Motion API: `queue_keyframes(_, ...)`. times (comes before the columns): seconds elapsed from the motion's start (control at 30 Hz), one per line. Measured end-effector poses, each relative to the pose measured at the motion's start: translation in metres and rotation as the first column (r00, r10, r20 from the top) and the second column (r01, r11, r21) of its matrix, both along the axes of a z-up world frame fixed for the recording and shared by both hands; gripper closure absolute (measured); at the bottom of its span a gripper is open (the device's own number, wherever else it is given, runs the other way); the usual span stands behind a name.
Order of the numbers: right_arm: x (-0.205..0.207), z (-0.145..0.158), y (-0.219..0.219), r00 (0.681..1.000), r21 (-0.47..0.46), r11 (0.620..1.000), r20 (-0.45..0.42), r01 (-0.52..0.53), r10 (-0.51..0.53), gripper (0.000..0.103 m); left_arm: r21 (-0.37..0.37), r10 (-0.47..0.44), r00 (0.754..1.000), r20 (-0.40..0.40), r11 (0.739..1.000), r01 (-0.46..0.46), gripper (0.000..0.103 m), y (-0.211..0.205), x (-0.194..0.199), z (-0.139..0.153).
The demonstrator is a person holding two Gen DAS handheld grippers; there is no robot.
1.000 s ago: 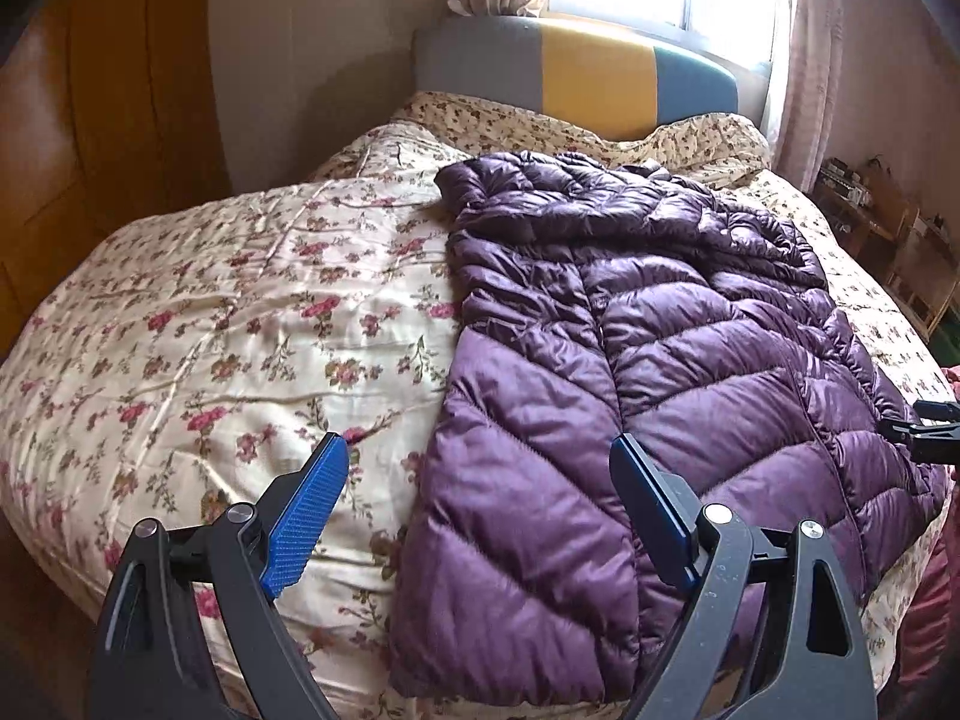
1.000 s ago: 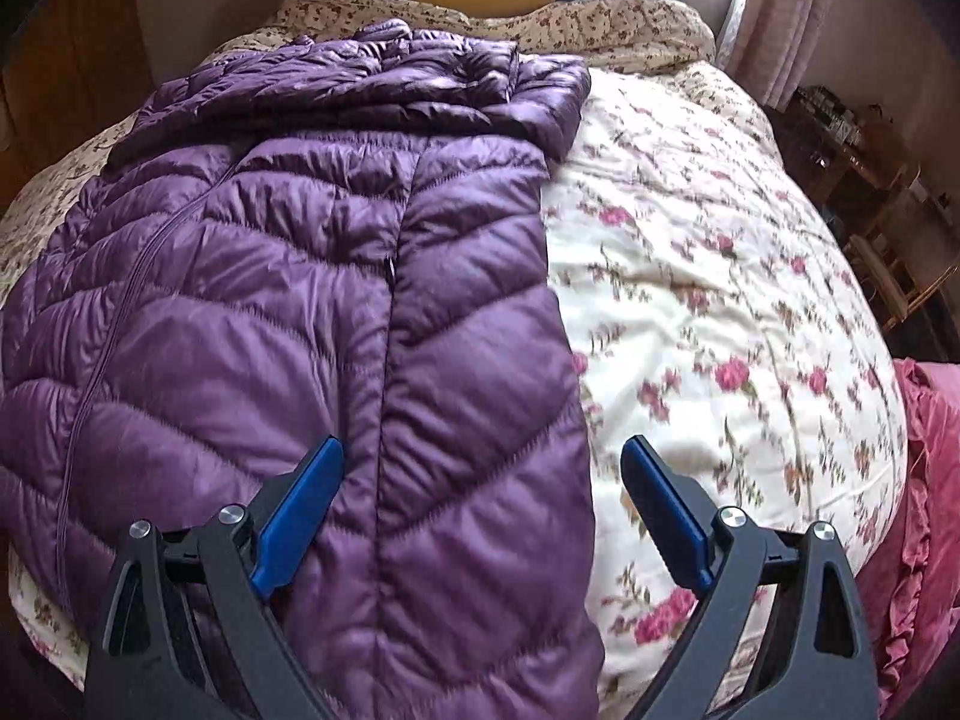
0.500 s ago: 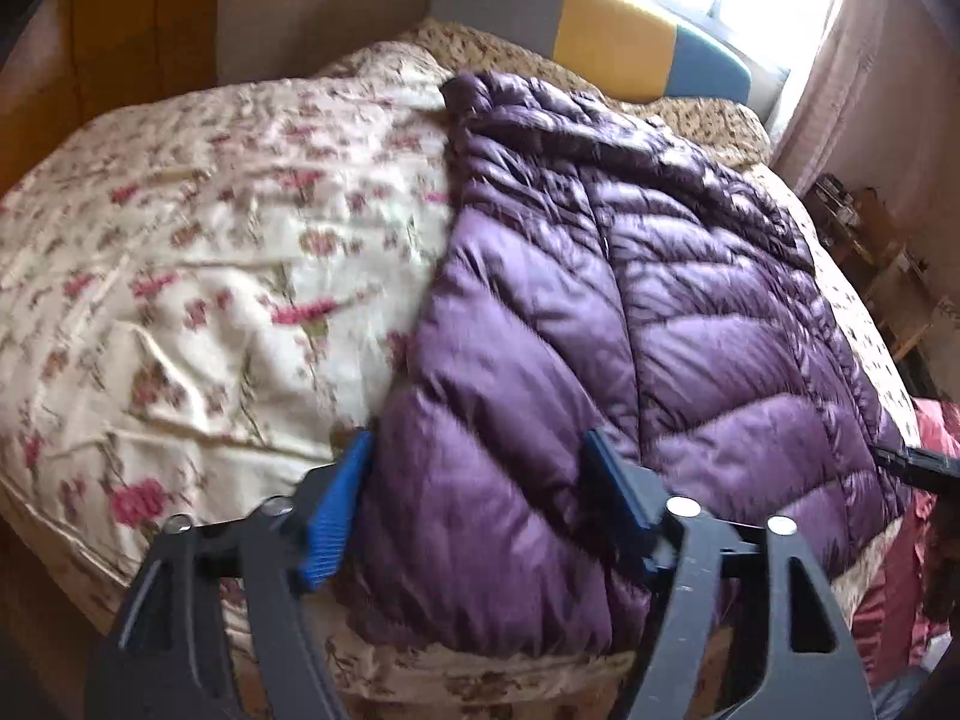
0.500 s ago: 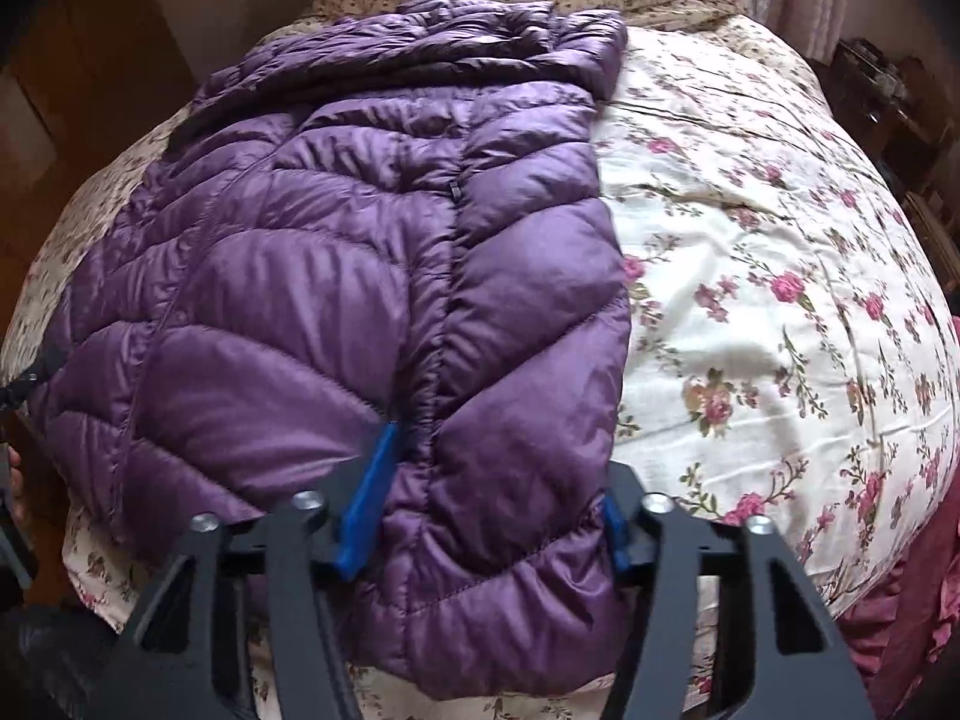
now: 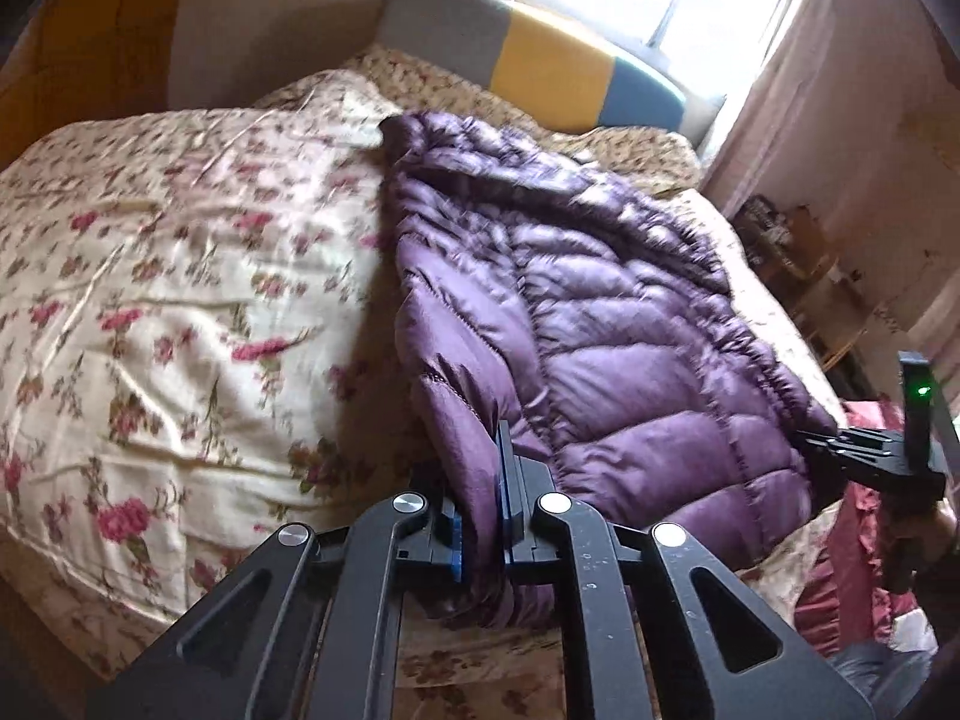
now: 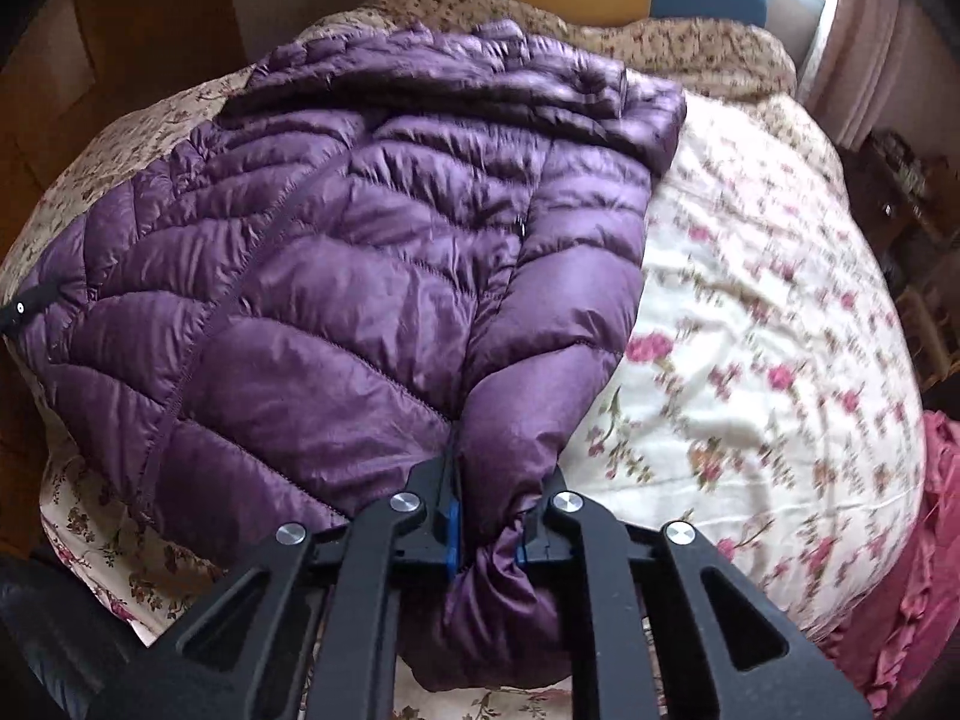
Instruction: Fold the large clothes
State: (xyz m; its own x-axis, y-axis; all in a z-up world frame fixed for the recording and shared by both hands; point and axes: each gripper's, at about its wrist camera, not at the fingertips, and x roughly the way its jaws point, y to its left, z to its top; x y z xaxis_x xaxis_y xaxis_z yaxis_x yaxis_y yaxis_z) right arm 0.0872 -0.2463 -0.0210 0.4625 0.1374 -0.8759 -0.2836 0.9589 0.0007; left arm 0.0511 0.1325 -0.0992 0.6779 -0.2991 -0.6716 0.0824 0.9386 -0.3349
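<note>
A purple quilted puffer jacket (image 5: 600, 300) lies lengthwise on a bed, hood toward the headboard. It also shows in the right wrist view (image 6: 360, 252). My left gripper (image 5: 480, 516) is shut on the jacket's hem at its near left corner. My right gripper (image 6: 489, 516) is shut on a bunched fold of the hem at the near right corner. The right gripper also shows in the left wrist view (image 5: 870, 456) at the far right edge of the jacket.
The bed has a cream floral quilt (image 5: 168, 300) on both sides of the jacket, also seen in the right wrist view (image 6: 750, 348). A grey, yellow and blue headboard (image 5: 540, 60) stands at the back. A pink frilled cloth (image 6: 912, 540) hangs at the bed's right edge.
Both grippers moved down onto the jacket's near hem and closed on it. The hem is now pinched and bunched at both corners.
</note>
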Motion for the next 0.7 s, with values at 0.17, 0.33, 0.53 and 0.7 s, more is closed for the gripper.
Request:
queue_keyframes(0.17, 0.011, 0.032, 0.002, 0.997, 0.032, 0.999, 0.075, -0.015, 0.013, 0.093, -0.065, -0.017, 0.999, 0.051, 0.998, 0.021, 0.098, 0.005, 0.018, 0.027)
queue_keyframes(0.33, 0.042, 0.059, 0.016, 0.989, 0.029, 0.999, 0.144, -0.039, 0.034, 0.093, -0.050, -0.038, 0.994, 0.103, 0.998, 0.043, 0.098, 0.000, 0.054, 0.053)
queue_keyframes(0.53, 0.101, 0.083, 0.028, 0.978, -0.005, 1.000, 0.207, -0.030, 0.031, 0.093, -0.051, -0.031, 0.991, 0.128, 0.998, 0.038, 0.098, -0.001, 0.121, 0.073)
queue_keyframes(0.7, 0.167, 0.089, 0.029, 0.974, 0.007, 1.000, 0.224, 0.020, -0.022, 0.093, -0.045, -0.005, 0.993, 0.120, 0.999, 0.010, 0.099, 0.000, 0.187, 0.084)
